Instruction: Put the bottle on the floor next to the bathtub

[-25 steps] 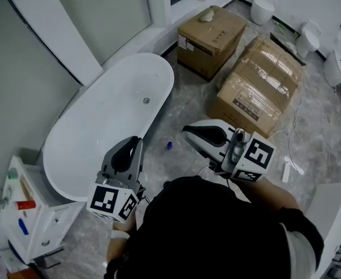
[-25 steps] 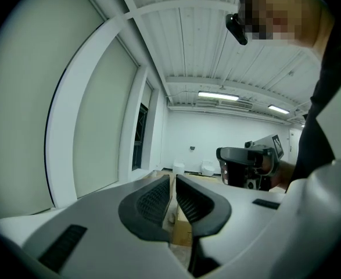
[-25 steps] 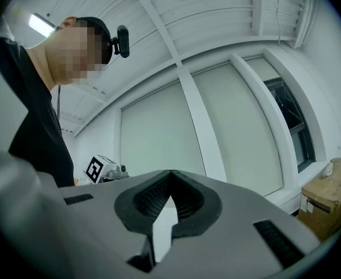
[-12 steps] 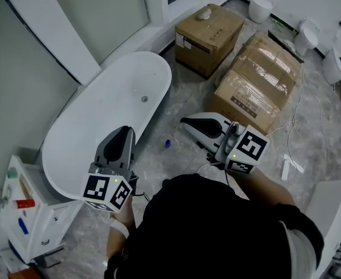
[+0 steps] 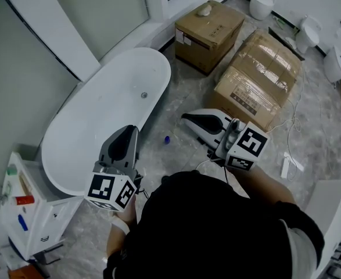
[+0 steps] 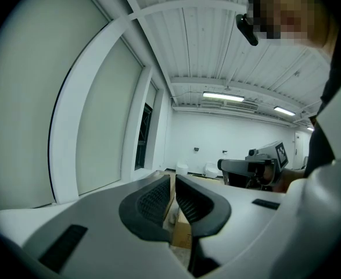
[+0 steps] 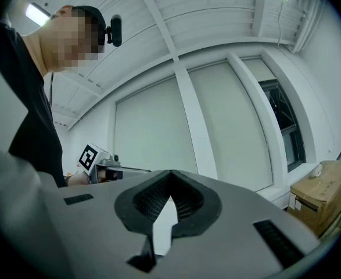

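Bottle [image 5: 167, 139]: probably the small blue item on the floor just beside the long side of the bathtub [image 5: 100, 115]. It is too small to tell whether it stands or lies. If so, the placing looks done.
Bottle risk: a foot or a lowered gripper could knock it, and it could roll away from the bathtub across the smooth floor.
Cabinet risk: if the bottle meant is one of those on the white cabinet [image 5: 42, 225] at the bathtub's near end, a reach there could tip its close-set neighbours.
Left gripper [image 5: 126, 137]: jaws clenched and empty, with only a cardboard box showing through the slit between them. It hovers over the bathtub's near rim.
Right gripper [image 5: 186, 118]: jaws closed tip to tip with nothing between them. It hangs above the open floor, near the boxes.
Jaw risk: both pairs need to part before any grasp, or a closed tip would shove the bottle rather than take it.
Cable risk: the cable [image 5: 295, 118] trailing on the floor by the boxes could catch a step.
Count, grippers: two.
Count, bathtub: one.
Count, cardboard boxes [image 5: 251, 80]: three.
Count, blue item on the floor: one.
Count, bottles on the cabinet: at least three, one each red, blue and green-capped.
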`<state>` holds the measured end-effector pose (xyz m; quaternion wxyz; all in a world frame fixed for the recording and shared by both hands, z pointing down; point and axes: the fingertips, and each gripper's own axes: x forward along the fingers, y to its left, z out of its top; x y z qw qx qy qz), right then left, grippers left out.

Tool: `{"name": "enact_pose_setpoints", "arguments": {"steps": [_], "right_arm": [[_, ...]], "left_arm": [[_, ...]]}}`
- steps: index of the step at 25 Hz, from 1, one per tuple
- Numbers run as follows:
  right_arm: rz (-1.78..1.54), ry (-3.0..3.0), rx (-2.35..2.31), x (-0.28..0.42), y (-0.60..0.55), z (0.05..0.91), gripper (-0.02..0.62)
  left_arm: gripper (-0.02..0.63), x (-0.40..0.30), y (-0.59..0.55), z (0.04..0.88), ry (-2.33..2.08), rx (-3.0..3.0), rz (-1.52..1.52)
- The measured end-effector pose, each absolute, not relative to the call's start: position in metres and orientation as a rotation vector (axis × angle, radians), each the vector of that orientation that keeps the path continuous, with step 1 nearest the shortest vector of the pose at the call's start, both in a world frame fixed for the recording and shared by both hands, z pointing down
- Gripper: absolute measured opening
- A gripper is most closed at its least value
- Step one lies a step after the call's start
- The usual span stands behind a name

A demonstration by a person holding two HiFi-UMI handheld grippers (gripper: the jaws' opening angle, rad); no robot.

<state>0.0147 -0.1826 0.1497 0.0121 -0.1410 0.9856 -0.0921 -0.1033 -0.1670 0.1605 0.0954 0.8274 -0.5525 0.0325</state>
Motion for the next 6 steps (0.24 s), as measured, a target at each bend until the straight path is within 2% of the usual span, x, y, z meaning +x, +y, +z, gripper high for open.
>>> {"name": "enact_pose_setpoints", "arguments": {"steps": [6], "right_arm": [[-0.299, 3.070, -0.434, 0.0150, -0.1814, 0.1540, 0.027]], "left_arm": [[0.040, -0.0913, -0.1649, 0.1701, -1.586, 2.462, 0.127]]}}
